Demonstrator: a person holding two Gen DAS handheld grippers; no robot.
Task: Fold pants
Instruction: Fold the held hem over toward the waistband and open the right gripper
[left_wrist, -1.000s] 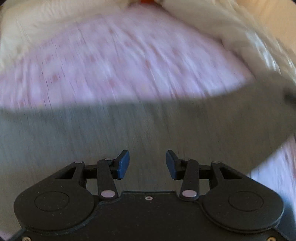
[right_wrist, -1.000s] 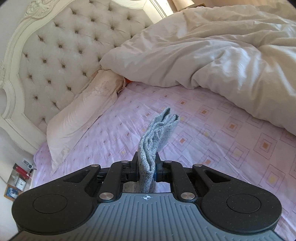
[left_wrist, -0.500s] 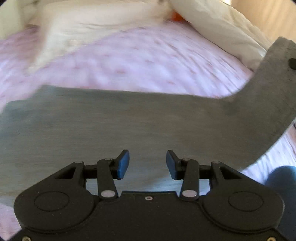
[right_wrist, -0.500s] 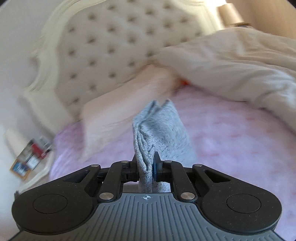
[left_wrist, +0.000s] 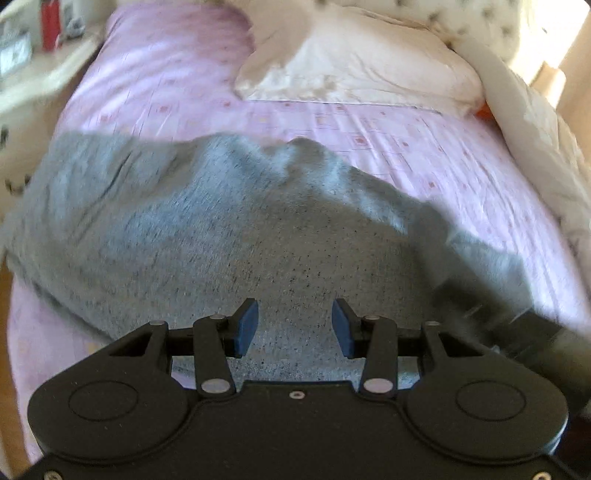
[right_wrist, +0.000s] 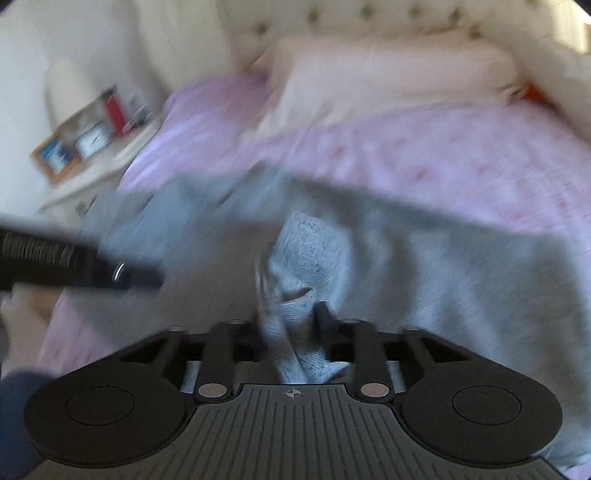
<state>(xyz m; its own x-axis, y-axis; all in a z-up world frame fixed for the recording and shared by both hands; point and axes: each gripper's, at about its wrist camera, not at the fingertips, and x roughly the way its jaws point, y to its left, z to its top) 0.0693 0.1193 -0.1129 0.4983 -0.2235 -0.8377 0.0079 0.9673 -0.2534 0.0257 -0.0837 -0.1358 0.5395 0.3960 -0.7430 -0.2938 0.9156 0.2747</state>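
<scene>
Grey knit pants (left_wrist: 192, 229) lie spread across the pink patterned bed sheet (left_wrist: 369, 125). My left gripper (left_wrist: 291, 326) is open and empty, hovering just over the near part of the pants. In the right wrist view my right gripper (right_wrist: 291, 325) holds a bunch of the grey pants (right_wrist: 310, 254) between its fingers, low over the cloth; the view is blurred. The right gripper's body shows as a dark blurred shape at the right edge of the left wrist view (left_wrist: 517, 325). The left gripper shows dark at the left of the right wrist view (right_wrist: 74, 262).
A cream pillow (left_wrist: 362, 70) lies at the head of the bed below a tufted headboard (right_wrist: 369, 22). A rumpled duvet (left_wrist: 543, 147) lies along the right side. A nightstand (right_wrist: 88, 147) with a red bottle and frames stands left of the bed.
My right gripper has swung left and down with the pants, which have gone from hanging taut to lying spread on the sheet. My left gripper stays open and now faces the pillow.
</scene>
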